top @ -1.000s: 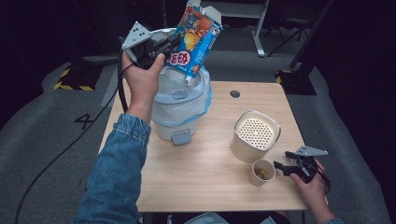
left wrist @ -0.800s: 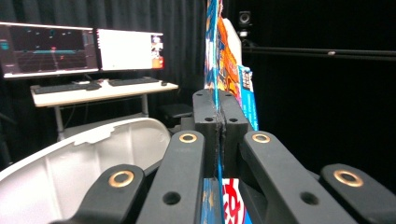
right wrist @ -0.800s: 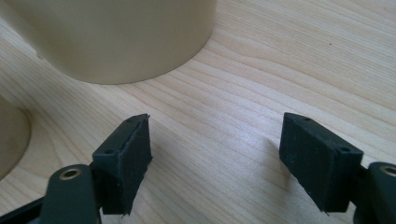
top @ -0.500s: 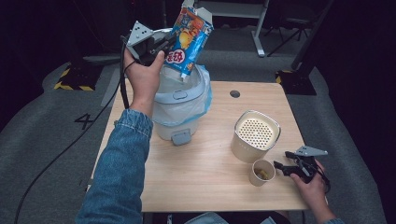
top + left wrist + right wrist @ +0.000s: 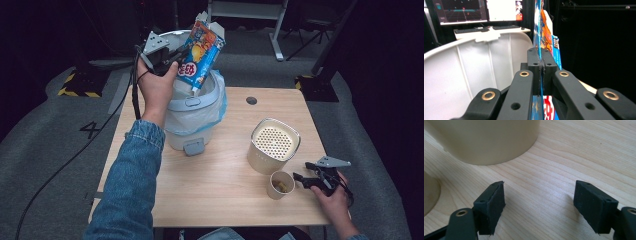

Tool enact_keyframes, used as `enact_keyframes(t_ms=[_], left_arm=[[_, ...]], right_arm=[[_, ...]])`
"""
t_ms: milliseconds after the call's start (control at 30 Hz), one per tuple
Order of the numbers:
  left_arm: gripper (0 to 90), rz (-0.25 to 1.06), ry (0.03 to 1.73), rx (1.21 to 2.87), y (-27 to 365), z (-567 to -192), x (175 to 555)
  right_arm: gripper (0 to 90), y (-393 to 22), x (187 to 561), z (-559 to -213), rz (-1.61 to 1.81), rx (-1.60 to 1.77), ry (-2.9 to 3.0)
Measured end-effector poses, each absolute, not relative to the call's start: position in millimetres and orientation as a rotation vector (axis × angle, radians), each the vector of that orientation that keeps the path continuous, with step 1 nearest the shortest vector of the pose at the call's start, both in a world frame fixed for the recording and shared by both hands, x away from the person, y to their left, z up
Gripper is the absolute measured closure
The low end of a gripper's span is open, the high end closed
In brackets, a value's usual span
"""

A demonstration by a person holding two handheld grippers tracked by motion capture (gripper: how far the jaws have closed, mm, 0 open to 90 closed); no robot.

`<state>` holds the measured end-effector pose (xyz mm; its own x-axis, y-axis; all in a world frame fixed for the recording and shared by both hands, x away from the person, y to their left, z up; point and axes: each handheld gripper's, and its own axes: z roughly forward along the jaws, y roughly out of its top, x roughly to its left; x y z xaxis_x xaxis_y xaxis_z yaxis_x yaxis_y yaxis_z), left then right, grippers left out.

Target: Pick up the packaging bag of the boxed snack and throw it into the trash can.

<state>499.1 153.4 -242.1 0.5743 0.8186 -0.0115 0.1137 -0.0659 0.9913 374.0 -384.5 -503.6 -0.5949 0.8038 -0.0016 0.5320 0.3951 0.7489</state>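
I am holding a flattened, brightly printed carton (image 5: 200, 52) in my left gripper (image 5: 172, 57), raised above the open mouth of the white bin (image 5: 192, 117) that stands near the desk's (image 5: 215, 195) far left corner. In the left gripper view the jaws are clenched flat against both faces of the carton (image 5: 546, 32), with the card running edge-on between them and the bin's lifted white lid (image 5: 474, 65) just behind.

The carton looks light and fairly stiff, a thin card shell that will crush if I squeeze the hollow part, so I judge the pressed-flat panel near its middle, where I am gripping it now, to be the safe place to hold. Its printed skin looks glossy and may slip a little.

Its long axis is standing steeply, tilted so the torn-open flaps are pointing up and away from me toward the far right, while the lower end is dipping down into the bin's mouth, inside the blue liner (image 5: 217, 107).

My right gripper (image 5: 305, 180) is resting on the desk near the near right corner, jaws spread wide and holding nothing, just beside a small paper cup (image 5: 281, 184) and near the tall beige canister (image 5: 272, 147) with the perforated top.
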Motion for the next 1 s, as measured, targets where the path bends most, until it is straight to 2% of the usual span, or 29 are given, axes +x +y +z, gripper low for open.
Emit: enact_keyframes(t_ms=[667, 700, 733, 800, 833, 867, 1000], left_arm=[[86.1, 0.678, 0.823, 1.600, 146, -252, 503], [82.6, 0.682, 0.826, 1.607, 144, -251, 502], [74.7, 0.689, 0.836, 1.605, 143, -251, 501], [47.0, 0.718, 0.864, 1.612, 142, -249, 498], [40.8, 0.729, 0.875, 1.614, 143, -248, 495], [37.5, 0.725, 0.878, 1.620, 144, -246, 492], [35.5, 0.732, 0.882, 1.621, 152, -240, 478]], right_arm=[[25.5, -384, 374, -504, 1.032, 1.155, 2.294], [25.5, -384, 374, -504, 1.032, 1.155, 2.294], [25.6, -384, 374, -504, 1.032, 1.155, 2.294], [25.6, -385, 374, -504, 1.032, 1.155, 2.294], [25.6, -385, 374, -504, 1.032, 1.155, 2.294], [25.6, -385, 374, -504, 1.032, 1.155, 2.294], [25.5, -385, 374, -504, 1.032, 1.155, 2.294]])
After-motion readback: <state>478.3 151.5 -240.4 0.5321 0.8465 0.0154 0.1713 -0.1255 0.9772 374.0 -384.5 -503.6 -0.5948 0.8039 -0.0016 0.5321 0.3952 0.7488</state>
